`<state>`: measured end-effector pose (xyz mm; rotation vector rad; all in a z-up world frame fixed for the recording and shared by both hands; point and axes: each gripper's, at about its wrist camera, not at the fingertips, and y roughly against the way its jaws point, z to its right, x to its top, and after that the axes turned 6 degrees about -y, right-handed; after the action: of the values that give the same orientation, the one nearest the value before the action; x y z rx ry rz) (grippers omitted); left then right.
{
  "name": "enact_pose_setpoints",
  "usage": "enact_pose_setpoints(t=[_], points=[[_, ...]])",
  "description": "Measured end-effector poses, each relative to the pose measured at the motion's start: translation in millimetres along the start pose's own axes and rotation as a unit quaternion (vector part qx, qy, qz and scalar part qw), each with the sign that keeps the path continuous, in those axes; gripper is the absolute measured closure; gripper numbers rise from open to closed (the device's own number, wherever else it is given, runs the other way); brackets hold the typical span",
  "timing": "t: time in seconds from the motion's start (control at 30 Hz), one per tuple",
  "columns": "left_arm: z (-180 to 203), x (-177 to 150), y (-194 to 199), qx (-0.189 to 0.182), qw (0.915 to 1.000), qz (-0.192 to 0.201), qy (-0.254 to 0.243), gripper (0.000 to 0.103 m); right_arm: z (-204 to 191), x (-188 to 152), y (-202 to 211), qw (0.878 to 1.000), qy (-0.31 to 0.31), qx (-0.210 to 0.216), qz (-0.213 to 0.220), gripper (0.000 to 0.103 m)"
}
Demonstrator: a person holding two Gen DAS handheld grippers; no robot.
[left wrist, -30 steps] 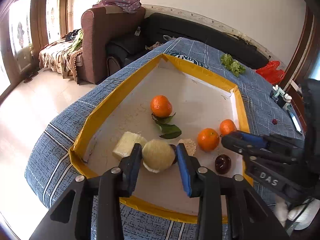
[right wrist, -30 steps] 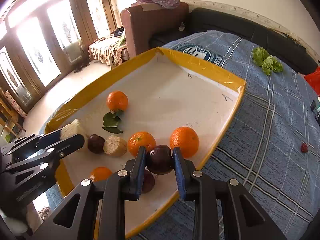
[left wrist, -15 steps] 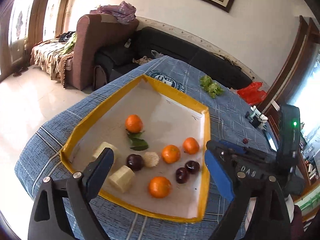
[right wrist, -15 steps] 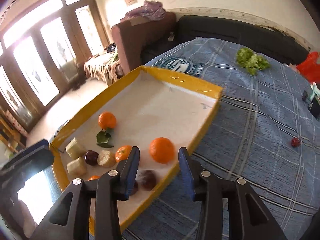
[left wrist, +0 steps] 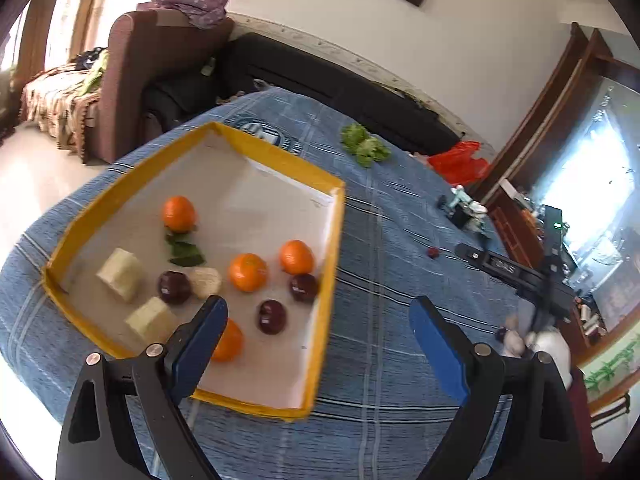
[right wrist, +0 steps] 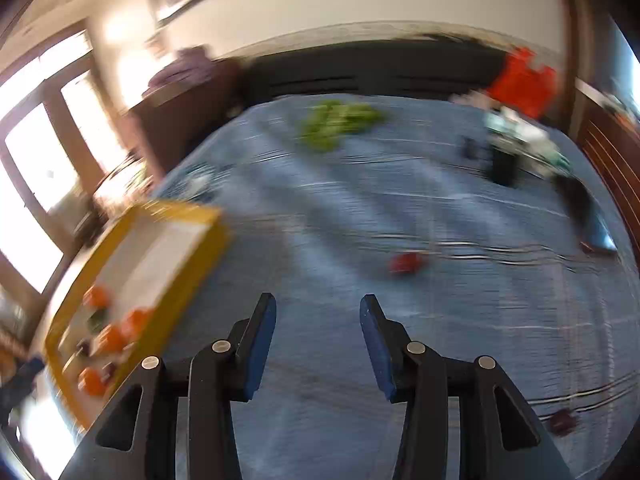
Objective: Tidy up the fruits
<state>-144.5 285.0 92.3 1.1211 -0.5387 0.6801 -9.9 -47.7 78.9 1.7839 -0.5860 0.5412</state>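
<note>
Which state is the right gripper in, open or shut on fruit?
Open. The right gripper has just been opening; only blue cloth shows between its pads.

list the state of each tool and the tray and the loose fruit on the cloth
left tool: wide open, empty, over the tray's near corner
right tool: open, empty, its jaws have just been opening, over bare cloth
tray: holds oranges, dark fruits, pale pieces
red fruit: loose on the cloth, outside the tray

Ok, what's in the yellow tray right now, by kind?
In the yellow tray, left wrist view:
Oranges: 4
Dark red fruits: 3
Pale cut chunks: 3
Leaf sprig: 1
Total: 11
</note>
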Motion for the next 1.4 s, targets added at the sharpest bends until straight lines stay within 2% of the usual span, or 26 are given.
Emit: enact_pose_setpoints(t=[0.1,0.2,0.43,0.47,0.53,0.57,0.63,0.73,0.97,1.07,1.13,1.17,1.23,1.3,1.4], points=[[13,-1,-6,-0.008,0.9998,-0.007,-0.014,0.011,36,14,-18,0.999,-0.031,-0.025,-0.009,0.055],[20,-2,-13,-0.012,0.9995,-0.015,-0.024,0.011,54,24,-43,0.998,-0.047,-0.043,-0.022,0.056],[27,-1,-26,-0.012,0.9989,-0.023,-0.039,0.011,57,39,-89,0.995,-0.067,-0.051,-0.046,0.056],[28,-2,-28,-0.011,0.9988,-0.024,-0.041,0.011,54,39,-93,0.995,-0.068,-0.054,-0.048,0.059],[28,-2,-31,-0.011,0.9987,-0.027,-0.041,0.011,49,37,-99,0.995,-0.056,-0.072,-0.047,0.078],[27,-3,-31,-0.011,0.9987,-0.028,-0.04,0.011,45,36,-99,0.995,-0.046,-0.073,-0.047,0.083],[26,-4,-32,-0.011,0.9988,-0.032,-0.037,0.011,42,32,-97,0.996,-0.039,-0.064,-0.046,0.084],[26,-5,-32,-0.01,0.9988,-0.033,-0.035,0.011,38,24,-83,0.997,-0.037,-0.04,-0.046,0.084],[34,-11,-30,-0.021,0.9985,-0.037,-0.035,0.011,21,-36,-9,0.994,-0.014,0.079,-0.071,0.083],[46,-17,-30,-0.03,0.9974,-0.044,-0.048,0.011,13,-59,5,0.992,-0.004,0.093,-0.091,0.081],[53,-20,-27,-0.031,0.9968,-0.045,-0.059,0.011,22,-60,25,0.992,-0.008,0.104,-0.072,0.081],[56,-22,-26,-0.03,0.9965,-0.046,-0.064,0.011,32,-58,38,0.994,-0.012,0.099,-0.054,0.08],[59,-24,-26,-0.03,0.9958,-0.05,-0.07,0.011,56,-55,63,0.996,-0.025,0.078,-0.021,0.068],[60,-26,-28,-0.03,0.9954,-0.054,-0.074,0.011,82,-51,79,0.998,-0.04,0.044,0.006,0.063],[70,-31,-39,-0.031,0.9935,-0.071,-0.084,0.011,126,-56,91,0.998,-0.06,-0.018,0.017,0.063]])
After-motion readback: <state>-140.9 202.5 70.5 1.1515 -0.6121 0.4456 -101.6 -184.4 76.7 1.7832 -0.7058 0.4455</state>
